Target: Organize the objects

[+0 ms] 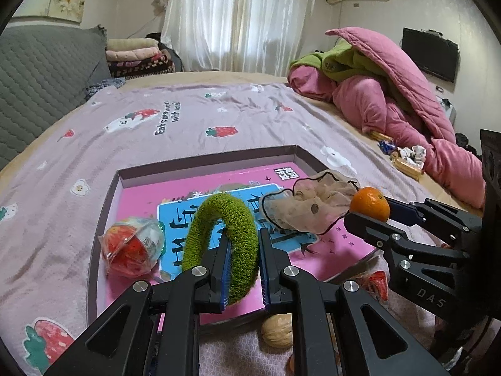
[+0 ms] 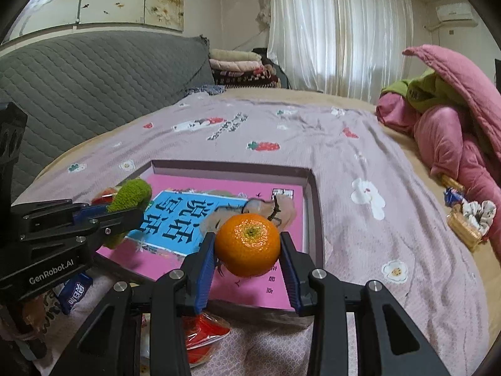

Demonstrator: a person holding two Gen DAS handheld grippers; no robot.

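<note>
**Left wrist view: both tongs loaded over the tray**

Left wrist view shows my left gripper (image 1: pixel 244 269) clamped on the green fuzzy hair ring (image 1: pixel 219 244), which stands upright between the pads above the pink book (image 1: pixel 328 250) lying in the shallow tray (image 1: pixel 206 156). My right gripper (image 2: pixel 247 266) is clamped on the orange (image 2: pixel 247 244), held above the tray's near right part, stem end facing the camera. A beige sheer scrunchie (image 1: pixel 316 203) rests on the book near the tray's right edge. A wrapped red snack ball (image 1: pixel 134 247) sits by the tray's left edge. A walnut (image 1: pixel 277 330) lies on the bedspread (image 1: pixel 188 119) just outside the tray's near edge. Pink bedding (image 1: pixel 391 100) is piled at the bed's far right corner.
</note>
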